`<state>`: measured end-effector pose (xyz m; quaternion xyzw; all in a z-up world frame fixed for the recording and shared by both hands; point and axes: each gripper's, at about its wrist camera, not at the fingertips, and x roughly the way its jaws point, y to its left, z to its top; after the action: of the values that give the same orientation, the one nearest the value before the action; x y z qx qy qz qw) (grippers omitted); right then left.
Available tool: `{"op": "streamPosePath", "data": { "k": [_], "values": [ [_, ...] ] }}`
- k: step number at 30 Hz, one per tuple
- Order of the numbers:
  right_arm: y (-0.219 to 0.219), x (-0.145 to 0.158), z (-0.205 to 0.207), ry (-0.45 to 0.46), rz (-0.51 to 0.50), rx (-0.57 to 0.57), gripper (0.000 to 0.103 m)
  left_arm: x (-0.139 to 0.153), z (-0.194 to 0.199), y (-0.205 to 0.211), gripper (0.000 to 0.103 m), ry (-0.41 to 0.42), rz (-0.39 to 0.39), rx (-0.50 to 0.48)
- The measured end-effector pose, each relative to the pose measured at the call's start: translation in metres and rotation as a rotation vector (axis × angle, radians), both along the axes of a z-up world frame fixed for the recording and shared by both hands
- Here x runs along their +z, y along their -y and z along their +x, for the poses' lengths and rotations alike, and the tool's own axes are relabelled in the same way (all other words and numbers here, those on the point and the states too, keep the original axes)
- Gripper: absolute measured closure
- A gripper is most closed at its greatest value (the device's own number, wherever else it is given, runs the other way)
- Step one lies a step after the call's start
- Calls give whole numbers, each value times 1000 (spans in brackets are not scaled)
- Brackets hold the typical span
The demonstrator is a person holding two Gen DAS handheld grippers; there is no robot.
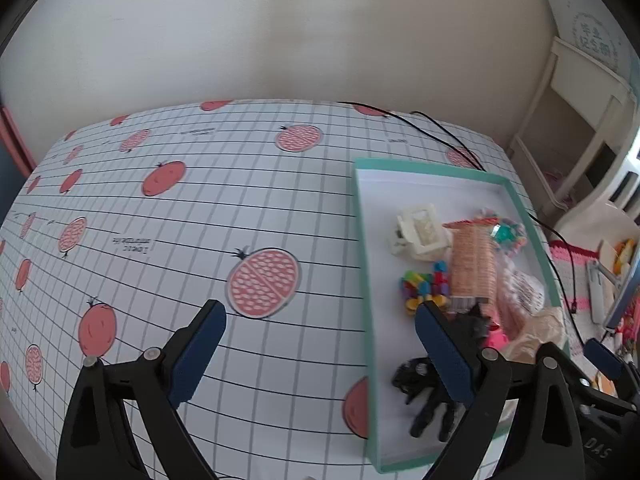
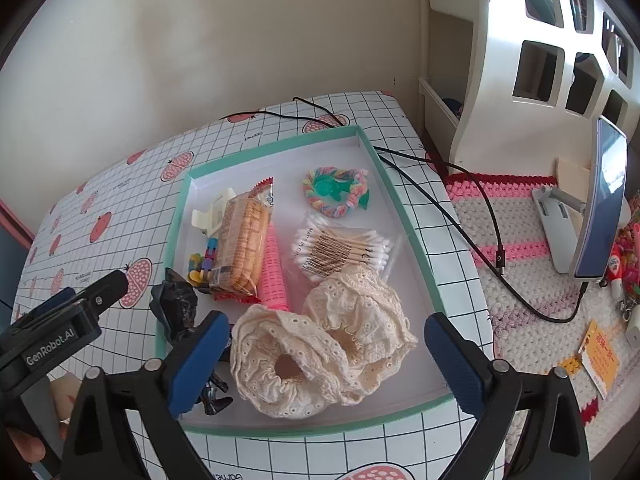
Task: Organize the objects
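right wrist view: right gripper [image 2: 326, 354] jaws wide, empty above tray [image 2: 404, 196] near edge; left gripper [image 1: 320, 354] likewise over tablecloth [image 1: 240, 200]

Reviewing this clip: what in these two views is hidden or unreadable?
- Black item, right wrist view: left gripper and right gripper's finger cover it; kind unclear.
- Small colourful pieces, right wrist view: mostly behind the biscuit pack.
- Pink ribbed item: partly under the pack.
- Cotton swab bag, left wrist view: blurred, print unreadable.
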<state>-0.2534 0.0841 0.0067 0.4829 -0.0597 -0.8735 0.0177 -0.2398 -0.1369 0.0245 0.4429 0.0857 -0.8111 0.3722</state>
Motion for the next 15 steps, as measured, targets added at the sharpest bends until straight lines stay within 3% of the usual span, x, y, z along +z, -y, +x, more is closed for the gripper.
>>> {"op": "streamPosePath", "data": {
  "k": [7, 15],
  "values": [
    [3, 2, 0, -13, 2, 1, 0, 1, 8, 11, 7, 0, -20, 29],
    [7, 5, 4, -22, 3, 7, 0, 8, 14, 7, 7, -20, -30, -4]
  ]
}}
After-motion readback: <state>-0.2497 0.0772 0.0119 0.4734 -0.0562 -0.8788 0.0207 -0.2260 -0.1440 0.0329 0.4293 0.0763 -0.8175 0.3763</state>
